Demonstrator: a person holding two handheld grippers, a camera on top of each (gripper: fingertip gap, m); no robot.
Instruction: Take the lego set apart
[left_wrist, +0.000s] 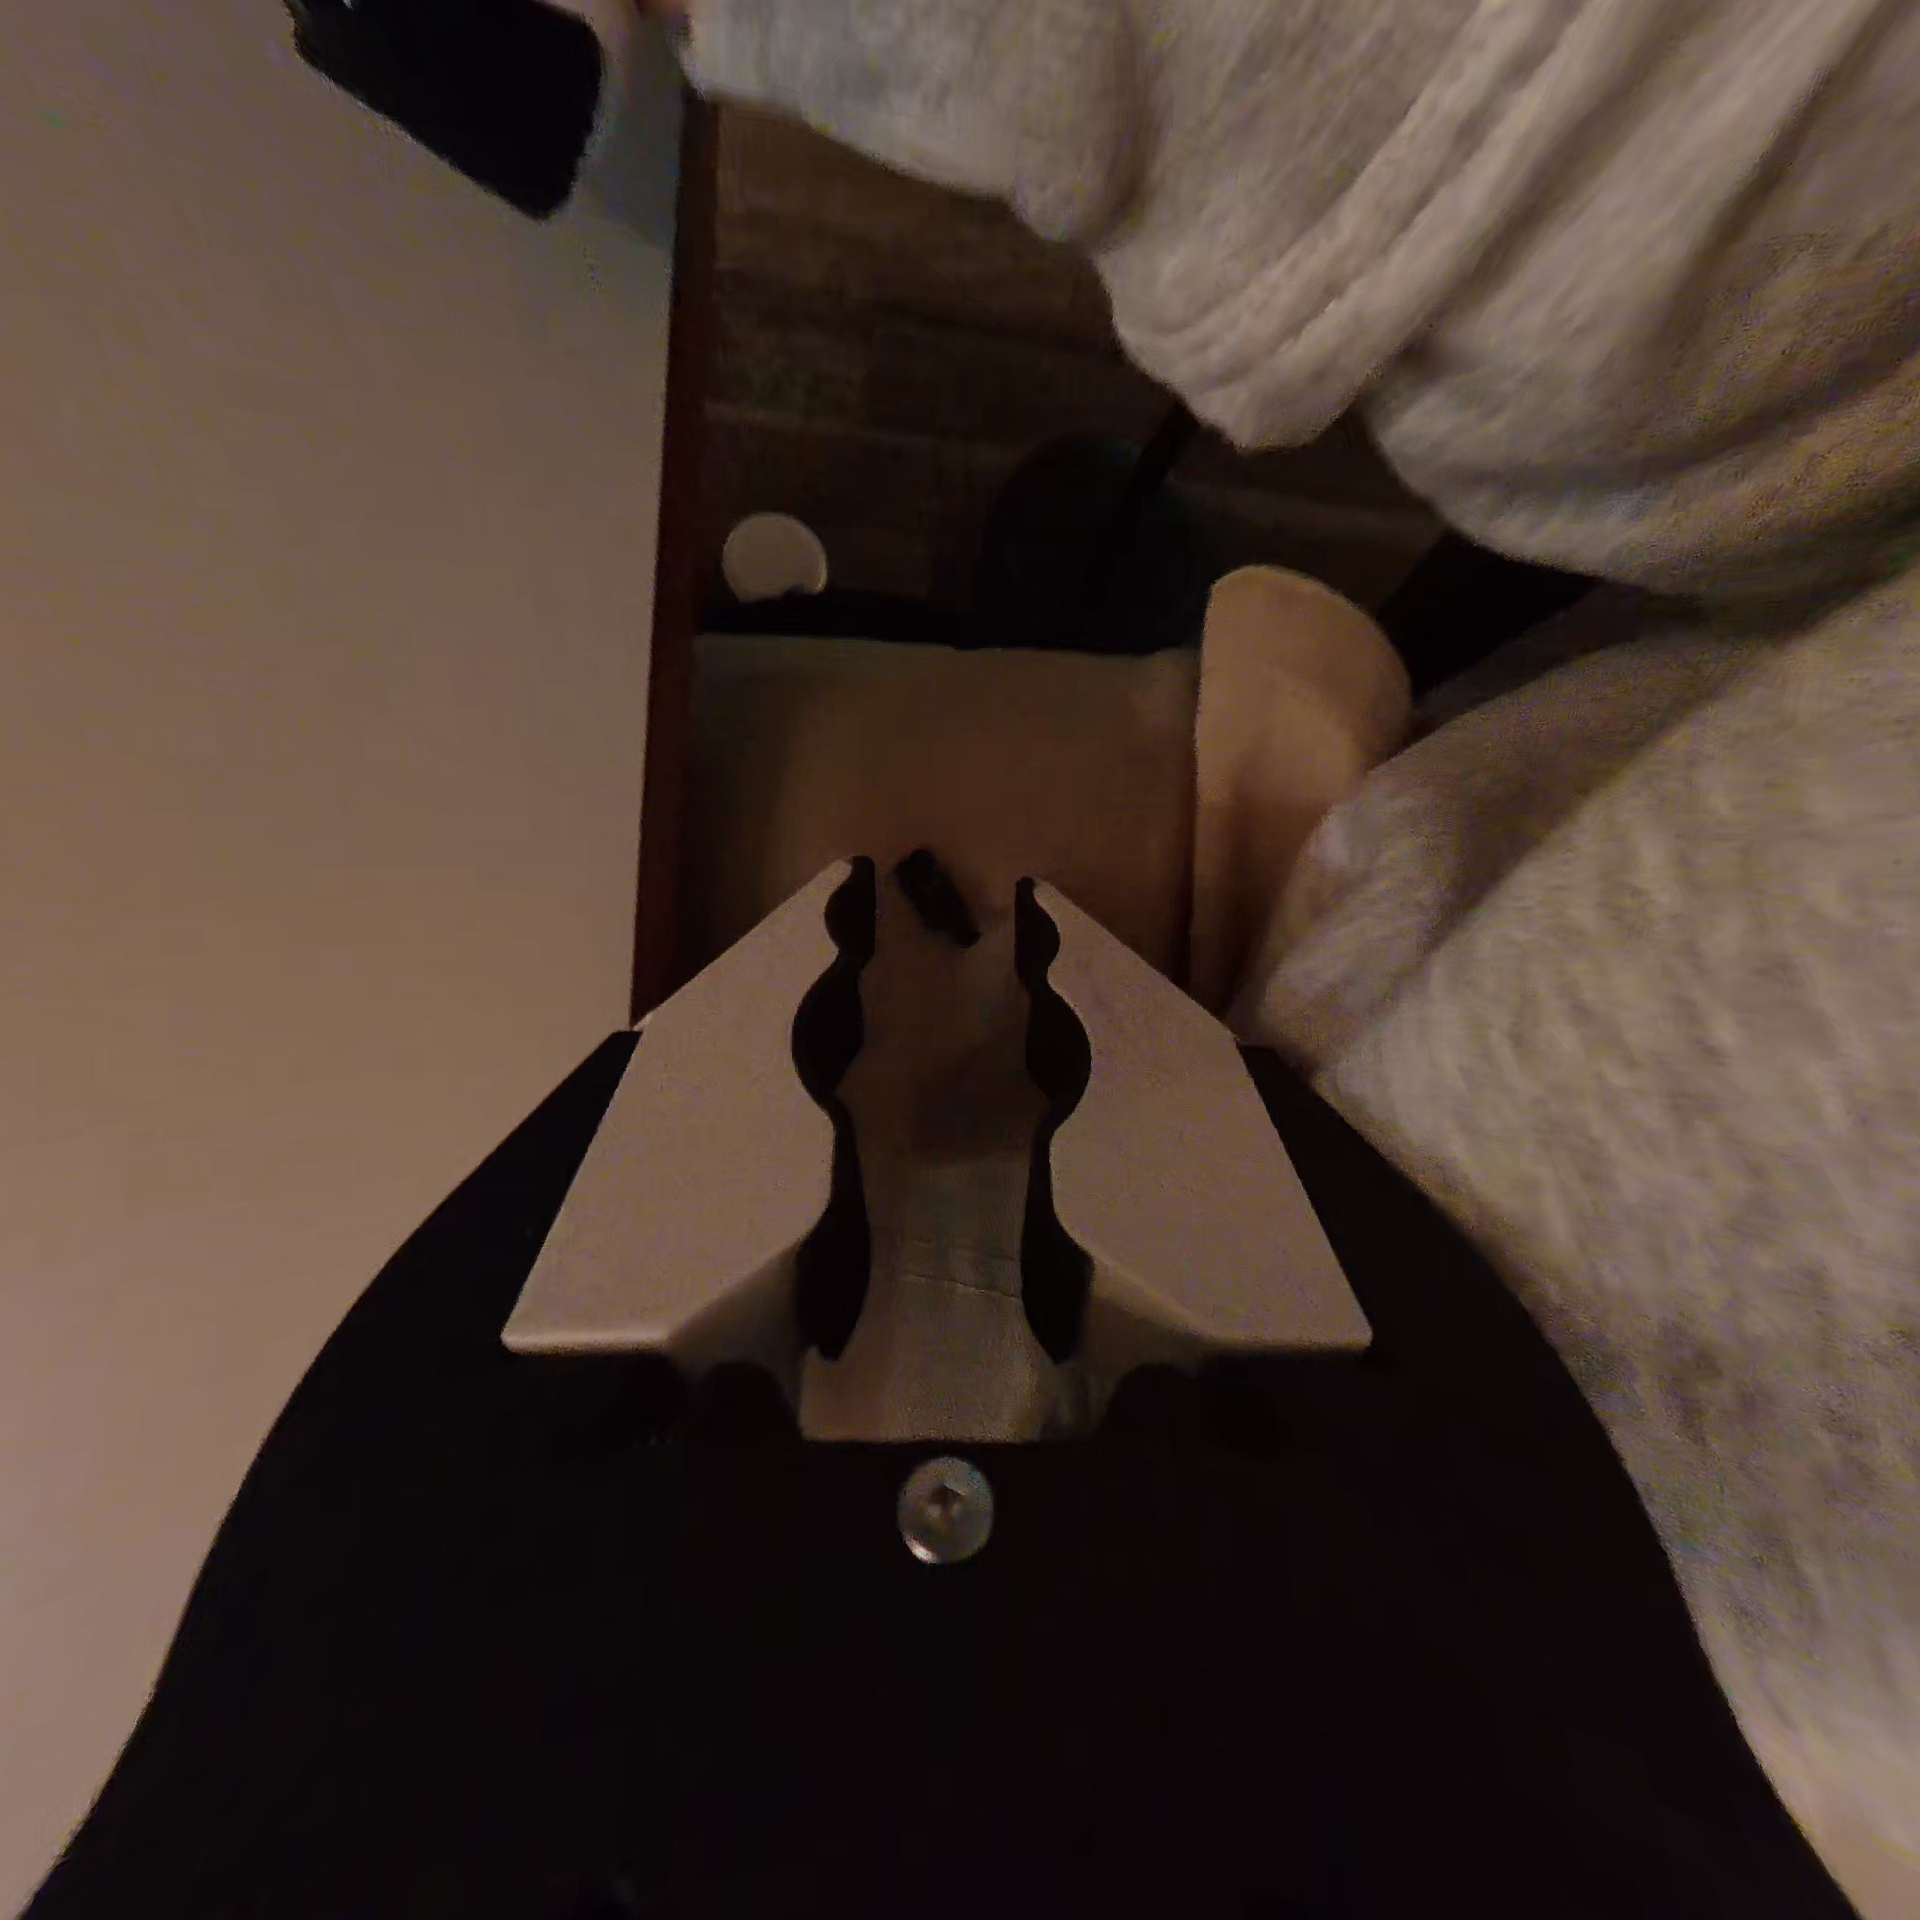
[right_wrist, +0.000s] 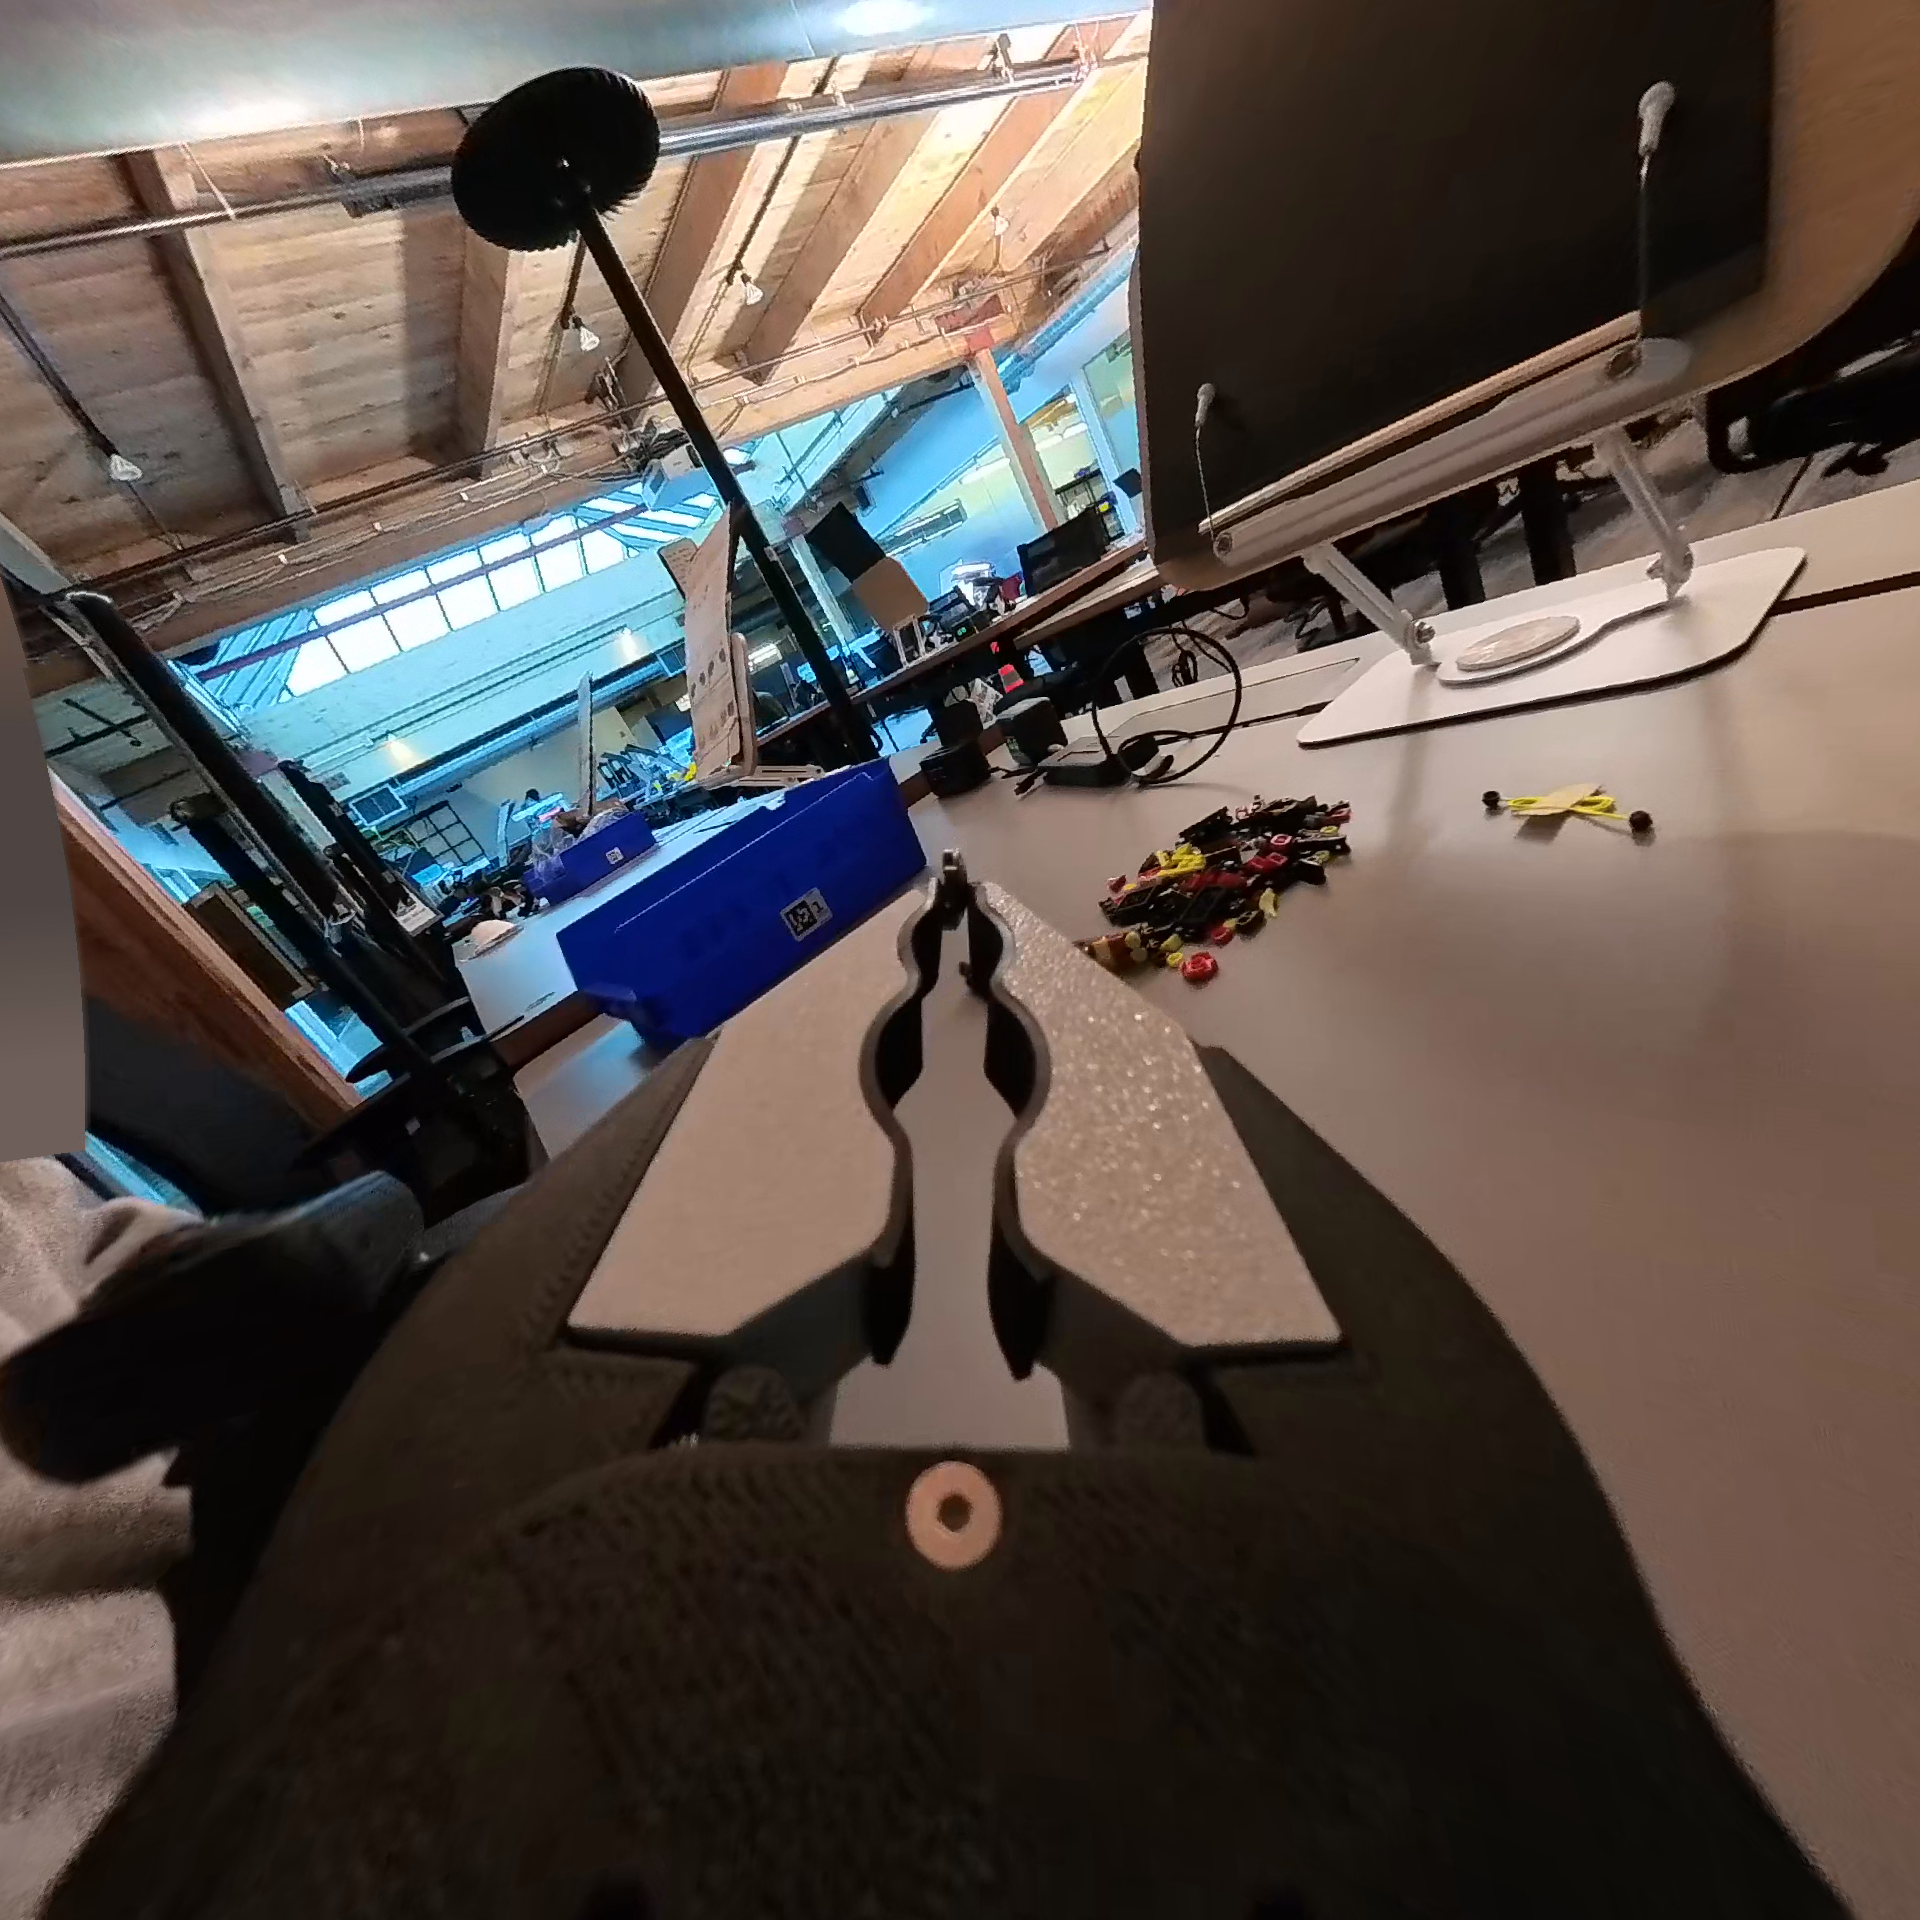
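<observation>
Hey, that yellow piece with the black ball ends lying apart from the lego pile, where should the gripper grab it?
Grip the yellow piece across its thin middle, coming from above: it lies flat on the table, alone, its ball ends sticking out sideways.

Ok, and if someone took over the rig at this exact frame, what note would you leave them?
Left gripper: open, pointed away from the table toward pale fleece clothing; a small black part sits at its tips, and I cannot tell if it is held.
Right gripper: shut on a small dark piece, above the table.
Done: many loose bricks lie in a pile; a yellow part lies apart to the right.
Left: probably drop the held piece on the pile. No assembled set is in view.
</observation>
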